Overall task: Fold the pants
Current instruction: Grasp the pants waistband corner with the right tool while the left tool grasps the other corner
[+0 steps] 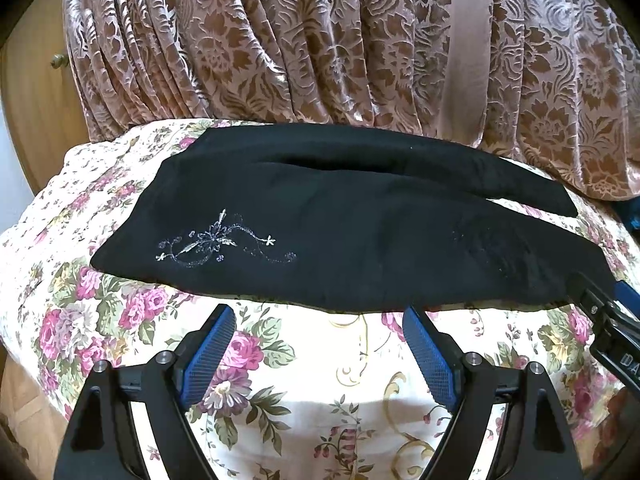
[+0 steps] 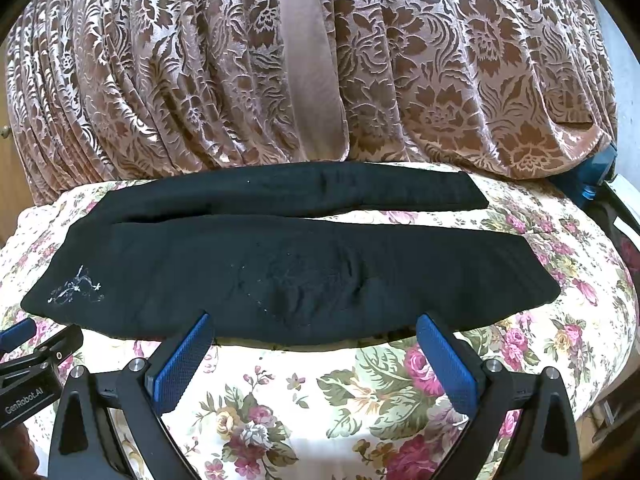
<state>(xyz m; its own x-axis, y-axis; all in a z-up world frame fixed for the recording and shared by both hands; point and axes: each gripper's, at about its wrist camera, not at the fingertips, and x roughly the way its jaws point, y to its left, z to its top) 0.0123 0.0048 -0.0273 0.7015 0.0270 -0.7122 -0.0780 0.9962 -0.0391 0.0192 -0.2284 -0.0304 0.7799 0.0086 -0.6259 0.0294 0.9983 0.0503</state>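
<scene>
Black pants [image 1: 320,220] [image 2: 280,264] lie flat across a floral bedspread [image 1: 280,380] [image 2: 320,400], waist to the left, legs running right. Pale embroidery [image 1: 224,244] [image 2: 76,288] marks the waist end. The far leg [image 2: 320,192] lies apart from the near leg, with a gap opening toward the right. My left gripper [image 1: 318,318] is open just short of the pants' near edge, holding nothing. My right gripper [image 2: 314,326] is also open, its fingertips at the near edge of the near leg. The right gripper's body [image 1: 612,320] shows at the right of the left wrist view.
A patterned brown curtain [image 1: 320,40] [image 2: 320,60] hangs right behind the bed. A wooden cabinet [image 1: 36,92] stands at the far left. A blue object [image 2: 596,176] sits at the bed's far right corner. The left gripper's body [image 2: 32,368] shows at the lower left.
</scene>
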